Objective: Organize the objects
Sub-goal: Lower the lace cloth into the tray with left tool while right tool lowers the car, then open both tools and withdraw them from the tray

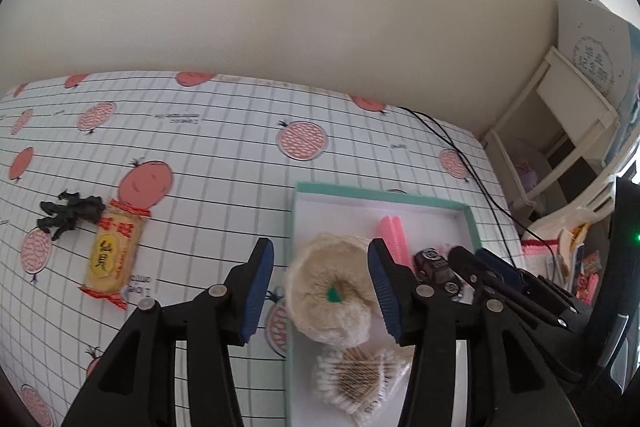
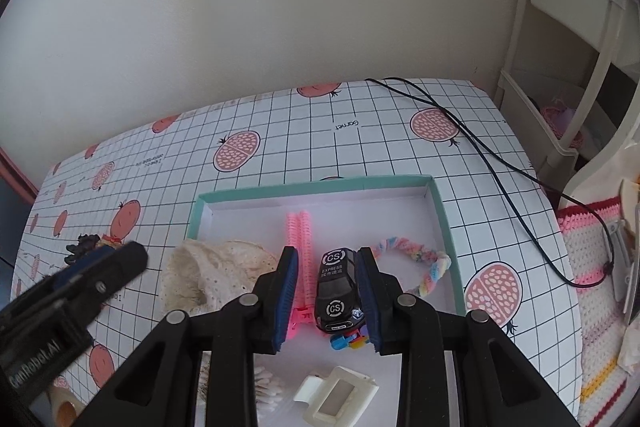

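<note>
Table edge: the gridded pomegranate-print tablecloth (image 2: pixel 360 131) runs back to a plain wall; a black cable (image 2: pixel 500 183) trails off its right corner toward a white shelf unit (image 2: pixel 560 75).
Open room: bare cloth lies left of and behind the tray; only a snack packet (image 1: pixel 112 253) and a black toy figure (image 1: pixel 70 213), touching each other, sit out there.
Tray: a mint-rimmed white tray (image 2: pixel 444 215) holds a cream crocheted piece (image 1: pixel 328 291), a pink ribbed item (image 2: pixel 300 247), a pastel braided loop (image 2: pixel 416 259), a bag of cotton swabs (image 1: pixel 356 375), a cream hair clip (image 2: pixel 336 395) and small coloured bits beside the car.
Left gripper (image 1: pixel 322 293): jaws spread, the pads clear of the crocheted piece that lies between them (it hangs over the tray's left rim).
Right gripper (image 2: pixel 328 299): pinching a black toy car (image 2: pixel 336 291) over the tray floor, both blue pads against its sides.
Left-wrist view only: the packet's yellow label and the swab bag in full.
Right-wrist view only: the braided loop, the hair clip and the car's "CS EXPRESS" roof marking.
</note>
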A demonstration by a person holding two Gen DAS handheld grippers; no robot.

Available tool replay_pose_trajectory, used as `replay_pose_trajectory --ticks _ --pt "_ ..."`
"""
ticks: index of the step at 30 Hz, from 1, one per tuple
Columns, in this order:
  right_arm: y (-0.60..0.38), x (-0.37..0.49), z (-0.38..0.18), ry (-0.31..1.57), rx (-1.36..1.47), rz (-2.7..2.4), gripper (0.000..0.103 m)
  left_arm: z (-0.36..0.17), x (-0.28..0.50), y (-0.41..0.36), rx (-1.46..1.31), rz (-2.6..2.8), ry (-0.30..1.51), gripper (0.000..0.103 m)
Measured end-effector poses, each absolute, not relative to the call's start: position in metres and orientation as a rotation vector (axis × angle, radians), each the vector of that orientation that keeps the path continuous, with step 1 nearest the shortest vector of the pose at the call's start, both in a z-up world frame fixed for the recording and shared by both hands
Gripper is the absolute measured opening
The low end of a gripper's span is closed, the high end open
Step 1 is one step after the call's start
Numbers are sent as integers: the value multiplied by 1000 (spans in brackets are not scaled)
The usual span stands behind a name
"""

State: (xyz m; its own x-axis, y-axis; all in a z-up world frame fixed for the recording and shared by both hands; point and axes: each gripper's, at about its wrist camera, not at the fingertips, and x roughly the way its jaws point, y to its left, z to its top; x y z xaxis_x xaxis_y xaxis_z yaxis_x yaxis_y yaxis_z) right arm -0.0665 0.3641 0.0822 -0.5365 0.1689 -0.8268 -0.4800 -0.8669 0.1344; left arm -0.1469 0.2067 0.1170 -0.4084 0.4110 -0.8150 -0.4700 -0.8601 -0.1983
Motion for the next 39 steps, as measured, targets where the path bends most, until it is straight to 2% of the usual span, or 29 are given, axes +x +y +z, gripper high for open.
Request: replay_pose_trajectory --ticks 4,6,9,11,12,16,19,21,24,39 --pt "359 -70 76 464 -1278 2414 37 108 -158 196 -1342 2326 83 60" --pt "356 -70 74 454 -1284 2416 49 102 -161 190 -1365 2350 91 60" --pt "354 -72 71 451 -1294 2414 60 97 -164 186 -1387 2380 105 60" --pt "354 -73 68 452 -1304 2411 65 94 -165 182 -1393 2408 116 71" --pt "353 -73 67 452 -1308 2410 68 93 -166 181 -1394 2418 118 80" --pt "353 -74 66 451 -1310 2412 83 90 -169 177 -1407 2427 126 85" --pt "353 -74 65 452 -1311 2412 96 87 -170 174 -1403 2453 141 98" --pt "353 -75 63 456 -1314 2412 102 87 -172 171 -1405 2468 131 98" --pt "353 -75 62 454 -1316 2411 103 87 -175 166 -1411 2489 108 103" --pt "355 -75 60 465 -1318 2395 103 85 -179 158 -1424 2506 103 103"
